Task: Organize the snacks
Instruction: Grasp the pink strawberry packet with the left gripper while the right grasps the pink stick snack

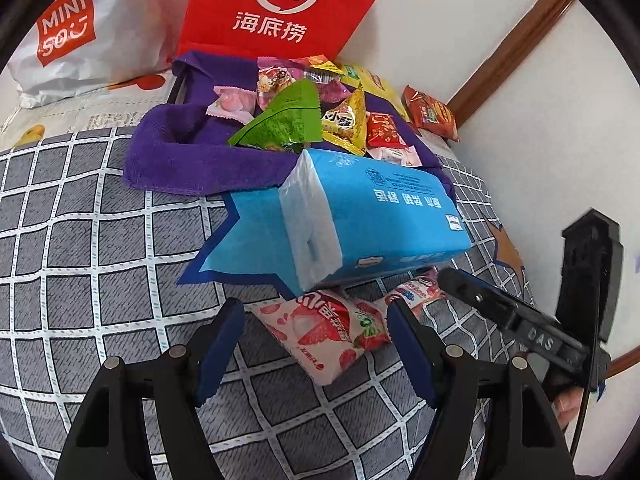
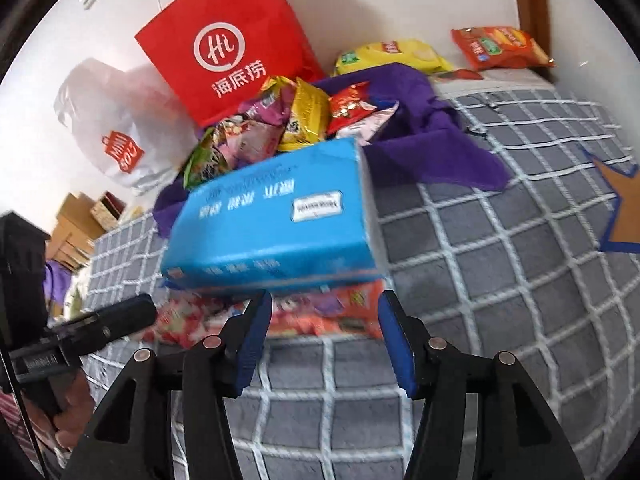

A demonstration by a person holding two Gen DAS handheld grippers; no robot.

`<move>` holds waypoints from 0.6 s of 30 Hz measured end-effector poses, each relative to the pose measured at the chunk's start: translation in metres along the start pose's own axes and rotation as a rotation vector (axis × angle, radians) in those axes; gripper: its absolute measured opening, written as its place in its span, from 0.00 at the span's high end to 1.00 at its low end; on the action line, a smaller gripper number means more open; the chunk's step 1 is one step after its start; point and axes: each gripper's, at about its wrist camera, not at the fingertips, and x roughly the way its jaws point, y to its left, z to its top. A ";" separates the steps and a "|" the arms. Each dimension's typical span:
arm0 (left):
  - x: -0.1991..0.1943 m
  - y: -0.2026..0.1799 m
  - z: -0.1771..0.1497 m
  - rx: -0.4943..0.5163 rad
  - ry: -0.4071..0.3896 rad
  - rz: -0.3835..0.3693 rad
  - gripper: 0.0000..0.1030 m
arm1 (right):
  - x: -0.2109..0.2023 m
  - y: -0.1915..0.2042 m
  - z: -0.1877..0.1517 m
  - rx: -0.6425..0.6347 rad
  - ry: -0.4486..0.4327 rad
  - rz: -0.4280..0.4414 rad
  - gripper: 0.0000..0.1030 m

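A pink strawberry snack packet (image 1: 320,328) lies on the grey checked bedspread (image 1: 80,240), half under a blue tissue pack (image 1: 380,220). My left gripper (image 1: 315,308) is open, a fingertip on each side of that packet, pads apart from it. My right gripper (image 2: 324,300) is open too, just in front of blurred red snack packets (image 2: 320,316) that poke out from below the tissue pack (image 2: 276,220). Behind, a heap of small snacks (image 1: 304,112) rests on a purple towel (image 1: 180,152). The right gripper's body (image 1: 500,308) shows at the left view's right edge.
A red paper bag (image 2: 228,48) and a white plastic bag (image 2: 120,148) stand against the wall. A yellow chip bag (image 2: 392,56) and an orange one (image 2: 500,46) lie at the far bed edge. Cardboard boxes (image 2: 80,224) sit beyond the bed on the left.
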 end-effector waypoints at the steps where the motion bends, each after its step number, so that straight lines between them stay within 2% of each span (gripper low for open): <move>1: 0.000 0.001 0.000 -0.002 0.002 0.002 0.30 | 0.006 -0.001 0.001 0.007 0.025 0.001 0.46; 3: 0.001 0.002 -0.001 -0.003 0.006 0.004 0.30 | 0.013 -0.001 -0.001 -0.007 0.044 -0.005 0.46; 7: 0.001 0.005 -0.003 -0.001 0.012 0.006 0.30 | 0.011 0.009 -0.011 -0.102 0.090 -0.068 0.51; 11: 0.001 0.007 -0.004 -0.013 0.012 0.005 0.30 | 0.002 0.015 -0.023 -0.140 0.129 -0.066 0.51; 14: 0.003 0.006 -0.007 -0.012 0.022 0.017 0.30 | -0.009 0.010 -0.026 -0.117 0.120 -0.083 0.51; 18: 0.011 0.002 -0.011 -0.005 0.043 0.027 0.30 | -0.026 0.005 -0.031 -0.059 0.123 -0.053 0.51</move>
